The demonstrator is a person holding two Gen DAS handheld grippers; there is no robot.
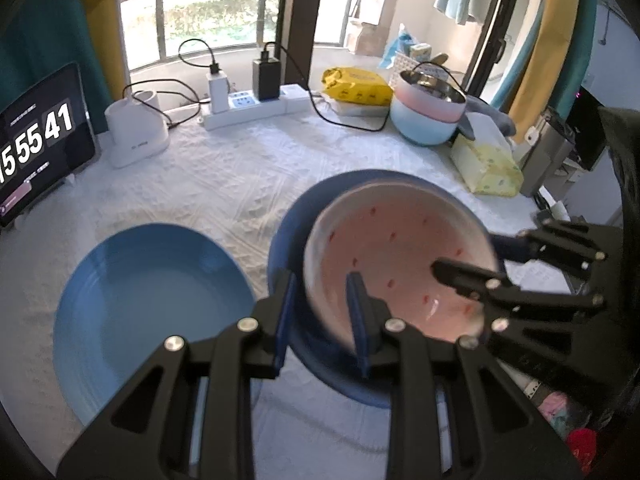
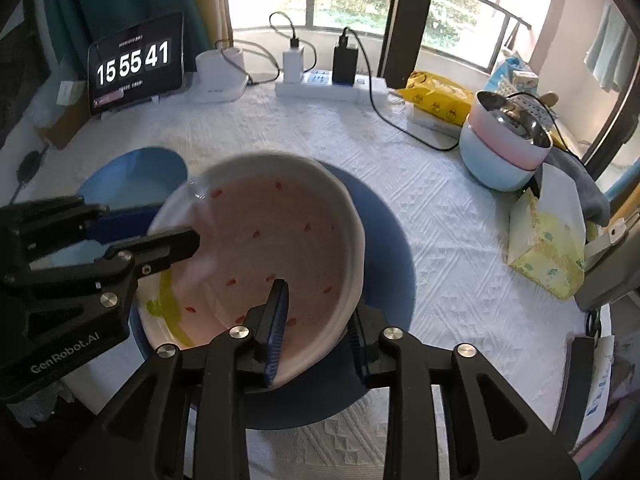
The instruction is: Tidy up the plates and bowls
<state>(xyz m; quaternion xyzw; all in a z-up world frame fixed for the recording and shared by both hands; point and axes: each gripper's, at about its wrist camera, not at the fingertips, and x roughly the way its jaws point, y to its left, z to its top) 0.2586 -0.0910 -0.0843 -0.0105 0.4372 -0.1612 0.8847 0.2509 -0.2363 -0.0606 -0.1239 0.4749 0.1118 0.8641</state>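
Note:
A white bowl [image 1: 400, 248] [image 2: 260, 216], pink inside with red seed marks and a green streak, hangs tilted over a dark blue plate [image 1: 288, 232] [image 2: 384, 240] on the white tablecloth. My left gripper [image 1: 322, 320] [image 2: 168, 228] is shut on the bowl's near-left rim, one pad inside and one outside. My right gripper [image 2: 318, 336] [image 1: 472, 254] straddles the opposite rim. Its jaws stand open, one pad inside the bowl and the other just clear of the outer wall. A light blue plate [image 1: 148, 292] [image 2: 132, 176] lies flat to the left of the dark one.
At the back right stands a stack of pink and blue bowls [image 1: 428, 112] with a steel one on top, next to a yellow tissue pack [image 1: 486, 168]. A tablet clock [image 1: 36, 140], a white device [image 1: 136, 132], a power strip [image 1: 256, 104] with cables and a yellow packet [image 1: 356, 84] line the far edge.

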